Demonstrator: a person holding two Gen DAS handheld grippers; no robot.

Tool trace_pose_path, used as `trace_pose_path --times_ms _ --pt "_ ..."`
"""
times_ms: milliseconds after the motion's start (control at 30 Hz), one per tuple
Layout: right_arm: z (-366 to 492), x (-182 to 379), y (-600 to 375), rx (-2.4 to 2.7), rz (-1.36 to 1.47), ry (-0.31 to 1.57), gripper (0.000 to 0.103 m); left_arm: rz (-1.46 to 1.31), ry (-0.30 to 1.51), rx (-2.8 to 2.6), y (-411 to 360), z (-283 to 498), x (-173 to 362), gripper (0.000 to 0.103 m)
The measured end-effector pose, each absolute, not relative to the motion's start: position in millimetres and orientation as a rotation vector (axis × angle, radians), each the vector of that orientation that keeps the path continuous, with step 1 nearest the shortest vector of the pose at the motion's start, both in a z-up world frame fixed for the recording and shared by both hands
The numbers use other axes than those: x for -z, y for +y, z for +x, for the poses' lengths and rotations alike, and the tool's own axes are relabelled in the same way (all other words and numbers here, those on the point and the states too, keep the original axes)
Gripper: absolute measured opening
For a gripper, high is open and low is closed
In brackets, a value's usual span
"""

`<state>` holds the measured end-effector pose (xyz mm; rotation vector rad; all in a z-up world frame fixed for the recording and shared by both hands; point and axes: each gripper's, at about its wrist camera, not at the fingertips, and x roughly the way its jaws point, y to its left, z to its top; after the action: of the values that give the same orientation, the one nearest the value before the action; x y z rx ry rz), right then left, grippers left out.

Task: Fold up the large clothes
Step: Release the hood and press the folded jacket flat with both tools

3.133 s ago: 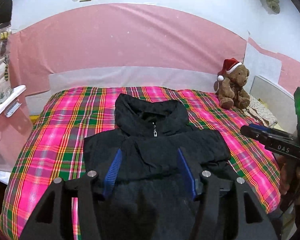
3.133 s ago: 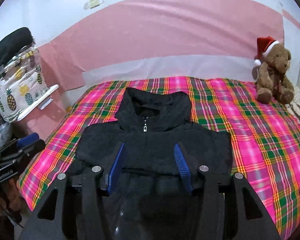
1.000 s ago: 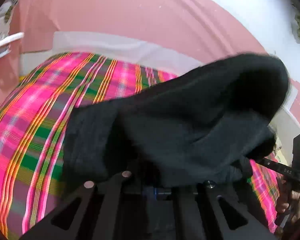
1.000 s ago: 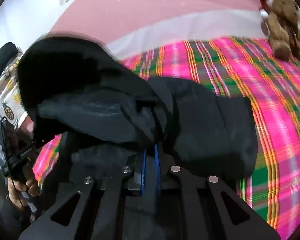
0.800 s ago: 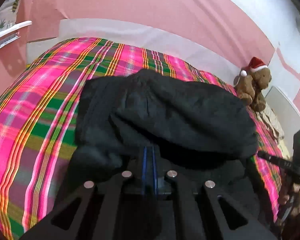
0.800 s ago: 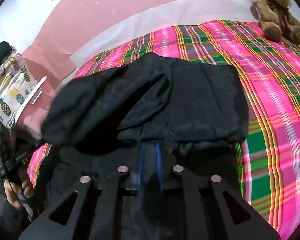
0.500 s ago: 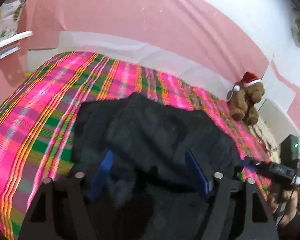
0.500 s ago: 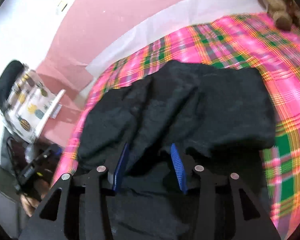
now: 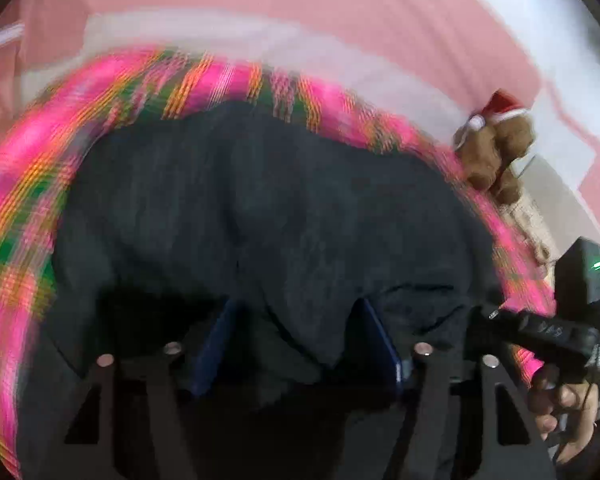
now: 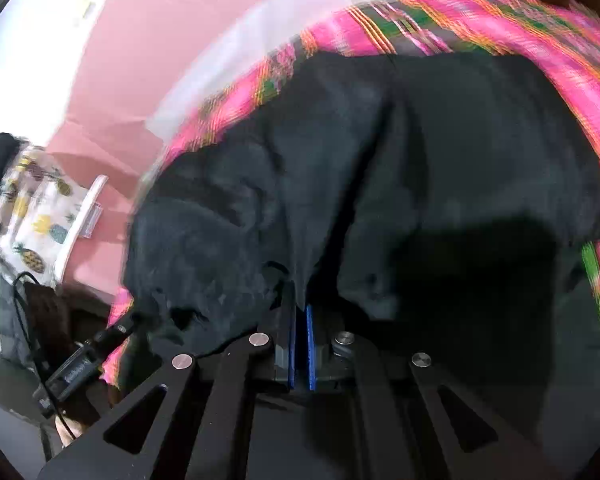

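Note:
A black hooded jacket (image 9: 280,200) lies folded on the pink plaid bedspread (image 9: 16,208); both views are blurred by motion. My left gripper (image 9: 300,336) hovers low over the near edge. Its jaws are closing, and a loose fold of the black cloth lies between the blue pads (image 9: 380,344) without being pressed. In the right wrist view the jacket (image 10: 440,152) fills the middle. My right gripper (image 10: 300,320) is shut on a ridge of its fabric, which runs down into the narrow gap between the blue pads.
A brown teddy bear in a red hat (image 9: 496,148) sits at the bed's far right. A pineapple-print bag (image 10: 32,216) and a white shelf stand left of the bed. A hand (image 9: 560,396) holds the other device at the right edge. A pink wall rises behind.
The hood came down over the jacket's body and both grippers let go and opened. Since then both have sunk towards the jacket; the right has shut on a fabric fold, the left has narrowed slightly.

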<state>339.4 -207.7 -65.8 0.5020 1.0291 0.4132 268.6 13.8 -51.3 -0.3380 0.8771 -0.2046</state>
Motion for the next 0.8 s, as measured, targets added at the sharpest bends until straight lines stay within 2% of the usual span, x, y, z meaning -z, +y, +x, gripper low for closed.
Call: trace_pose_path --times_ms 67,267,300,367,500,633,733,800 --pt "340 74 -208 -0.402 0.487 1.027 0.003 -0.332 0.868 0.197 11 266 63 0.066" --pt "339 70 -195 -0.369 0.385 1.038 0.004 -0.278 0.890 0.152 -1 257 52 0.066" --pt "336 65 -194 -0.368 0.360 1.034 0.007 -0.283 0.890 0.154 0 253 47 0.066" --pt "329 49 -195 -0.353 0.327 1.019 0.022 -0.299 0.876 0.169 6 243 33 0.066" --pt "315 9 -204 -0.352 0.269 0.911 0.022 -0.285 0.773 0.170 23 233 -4 0.065" --pt "330 -28 -205 -0.330 0.216 0.799 0.022 -0.253 0.670 0.147 31 261 -37 0.066" --pt "359 -26 -200 -0.307 0.169 0.781 0.022 -0.250 0.700 0.100 36 299 -24 0.066" --pt "381 -7 -199 -0.267 0.121 0.833 0.022 -0.238 0.760 0.054 41 315 -1 0.063"
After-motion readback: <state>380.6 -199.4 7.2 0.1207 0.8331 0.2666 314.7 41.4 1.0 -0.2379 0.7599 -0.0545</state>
